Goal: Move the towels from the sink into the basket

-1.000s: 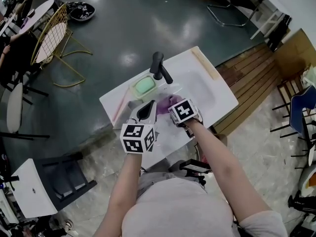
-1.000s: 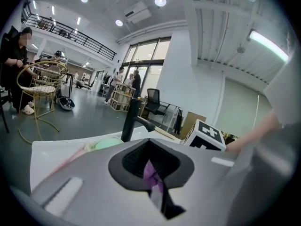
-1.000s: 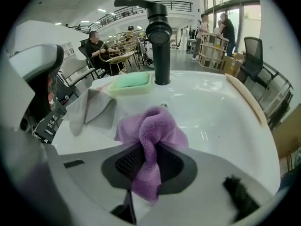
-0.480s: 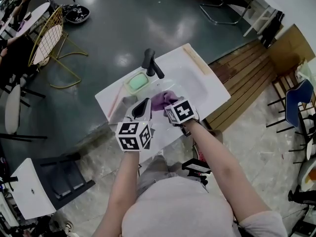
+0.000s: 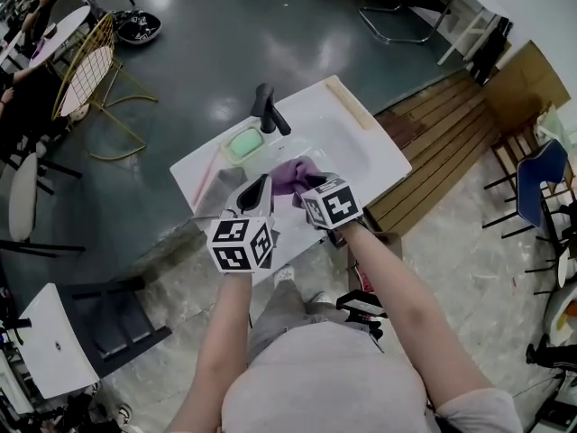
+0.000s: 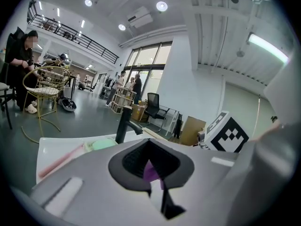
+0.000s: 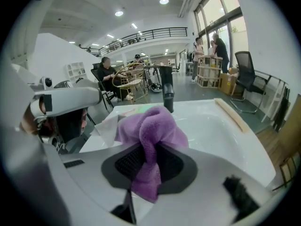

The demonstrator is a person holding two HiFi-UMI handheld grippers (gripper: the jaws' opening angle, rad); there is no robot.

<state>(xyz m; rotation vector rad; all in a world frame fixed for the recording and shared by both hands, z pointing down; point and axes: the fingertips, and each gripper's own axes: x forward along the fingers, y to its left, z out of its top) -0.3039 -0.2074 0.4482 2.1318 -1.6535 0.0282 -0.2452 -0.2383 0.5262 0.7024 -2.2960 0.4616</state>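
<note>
One purple towel (image 7: 154, 124) hangs clenched in the jaws of the right gripper (image 7: 146, 167), above the white sink (image 5: 359, 148) at the centre of the head view. Just left of it, the left gripper (image 6: 151, 167) has its jaws together on nothing.

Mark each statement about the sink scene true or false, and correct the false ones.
1. The right gripper is clamped on a purple fleece towel. True.
2. The tall tap on the white rectangular sink is shiny chrome. False: it is black.
3. A pale green rounded object lies on the sink's rim beside the tap. True.
4. The purple towel lies folded in a basket. False: it hangs bunched from the right gripper above the sink, and no basket shows near it.
</note>
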